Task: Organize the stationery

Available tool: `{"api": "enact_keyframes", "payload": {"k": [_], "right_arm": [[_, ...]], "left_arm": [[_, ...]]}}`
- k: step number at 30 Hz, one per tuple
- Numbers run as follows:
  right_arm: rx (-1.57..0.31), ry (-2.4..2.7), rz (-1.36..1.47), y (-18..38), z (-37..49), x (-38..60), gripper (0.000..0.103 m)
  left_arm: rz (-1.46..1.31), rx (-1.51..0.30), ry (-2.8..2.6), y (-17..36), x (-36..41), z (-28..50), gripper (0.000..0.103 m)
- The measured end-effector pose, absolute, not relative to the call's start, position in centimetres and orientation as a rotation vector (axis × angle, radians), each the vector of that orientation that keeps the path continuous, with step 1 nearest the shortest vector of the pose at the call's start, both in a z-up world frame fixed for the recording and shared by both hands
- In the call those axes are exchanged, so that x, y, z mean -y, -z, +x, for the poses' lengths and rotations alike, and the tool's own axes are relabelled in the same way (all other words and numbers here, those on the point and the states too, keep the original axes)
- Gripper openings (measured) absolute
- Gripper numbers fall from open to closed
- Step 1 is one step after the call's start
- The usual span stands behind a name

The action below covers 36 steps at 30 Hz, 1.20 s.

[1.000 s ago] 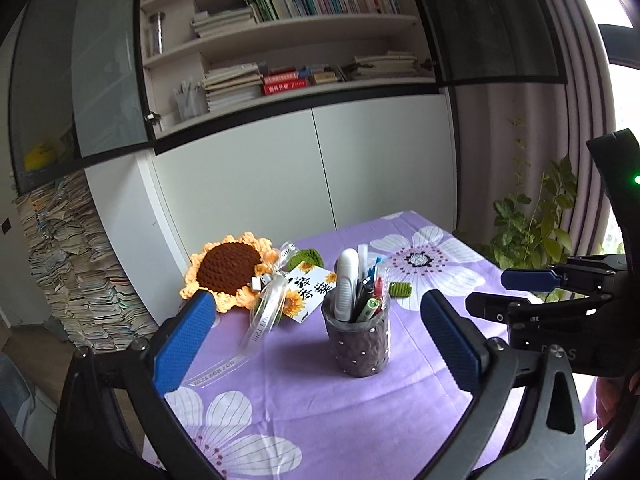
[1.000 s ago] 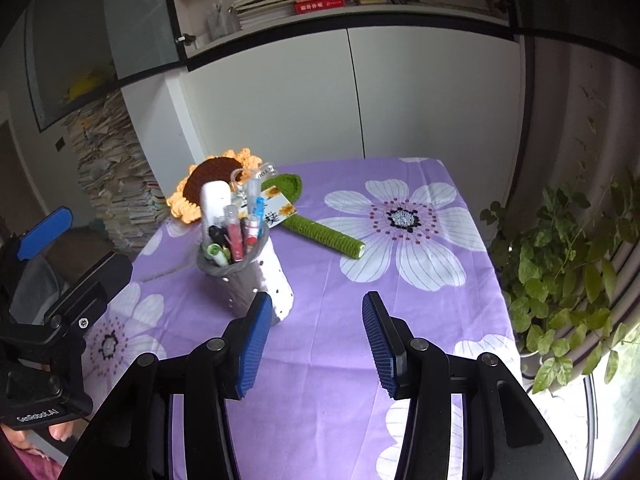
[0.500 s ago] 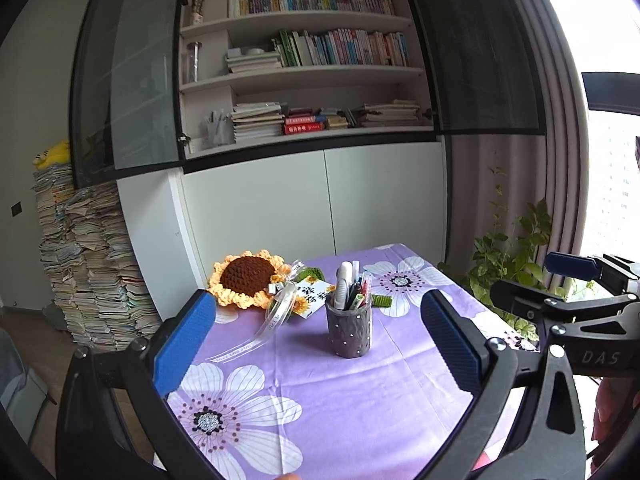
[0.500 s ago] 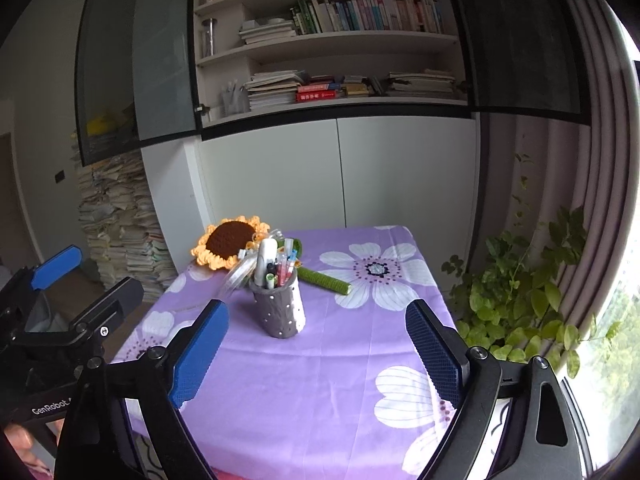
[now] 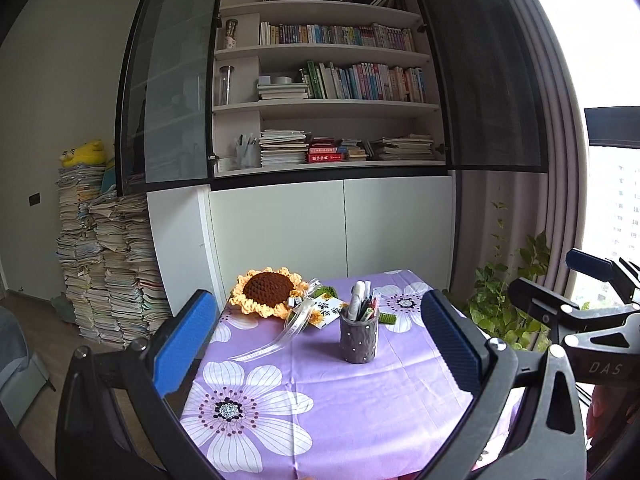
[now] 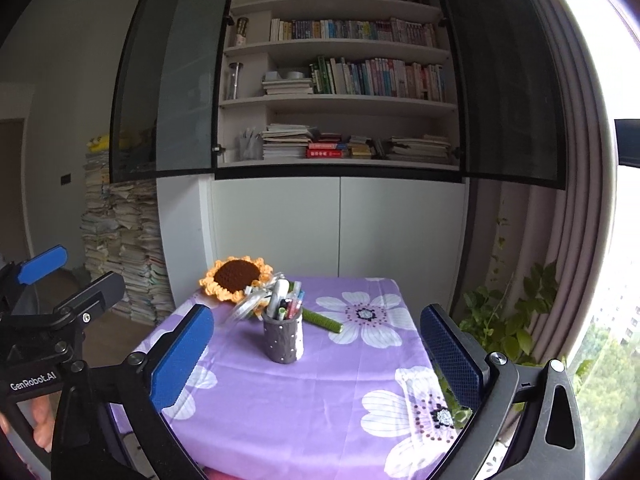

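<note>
A dark grey pen holder (image 5: 359,340) full of pens and markers stands upright near the middle of the table; it also shows in the right wrist view (image 6: 283,340). My left gripper (image 5: 320,342) is open and empty, held back from the table's near edge. My right gripper (image 6: 316,354) is open wide and empty, also back from the table. Each gripper shows at the side of the other's view.
The small table wears a purple flowered cloth (image 5: 320,408). A crocheted sunflower (image 5: 267,292) with a ribbon, a card and a green stem (image 6: 322,322) lies behind the holder. A bookcase (image 5: 328,92) stands behind, paper stacks (image 5: 108,264) left, a plant (image 6: 508,320) right.
Both grippers have pulled back and up from the pen holder, which now looks small and far. The right gripper has opened wider.
</note>
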State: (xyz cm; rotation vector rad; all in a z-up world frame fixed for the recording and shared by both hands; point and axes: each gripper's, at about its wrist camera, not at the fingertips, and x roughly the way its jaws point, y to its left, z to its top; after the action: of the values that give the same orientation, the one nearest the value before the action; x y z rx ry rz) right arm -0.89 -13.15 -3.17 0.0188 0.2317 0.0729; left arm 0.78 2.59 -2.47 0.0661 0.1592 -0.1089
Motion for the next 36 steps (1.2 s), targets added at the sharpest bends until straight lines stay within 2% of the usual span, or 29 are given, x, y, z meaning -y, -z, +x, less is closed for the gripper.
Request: {"api": "enact_keyframes", "payload": {"k": [5, 13, 25, 36], "right_arm": [[-0.262, -0.071, 0.075, 2.6, -0.6, 13.7, 0.103], [-0.174, 0.007, 0.023, -0.2, -2.3, 13.0, 0.103], [-0.077, 0.042, 0.026, -1.9, -4.8, 13.1, 0.103], [-0.072, 0.013, 0.014, -2.1, -5.3, 12.7, 0.103]], "left_arm": [[0.04, -0.147, 0.111, 1.3, -3.0, 0.4, 0.102], [0.042, -0.065, 0.086, -1.8, -3.1, -1.0, 0.102], [0.03, -0.084, 0.078, -1.7, -3.1, -0.8, 0.102], [0.072, -0.048, 0.068, -1.8, -2.5, -1.7, 0.102]]}}
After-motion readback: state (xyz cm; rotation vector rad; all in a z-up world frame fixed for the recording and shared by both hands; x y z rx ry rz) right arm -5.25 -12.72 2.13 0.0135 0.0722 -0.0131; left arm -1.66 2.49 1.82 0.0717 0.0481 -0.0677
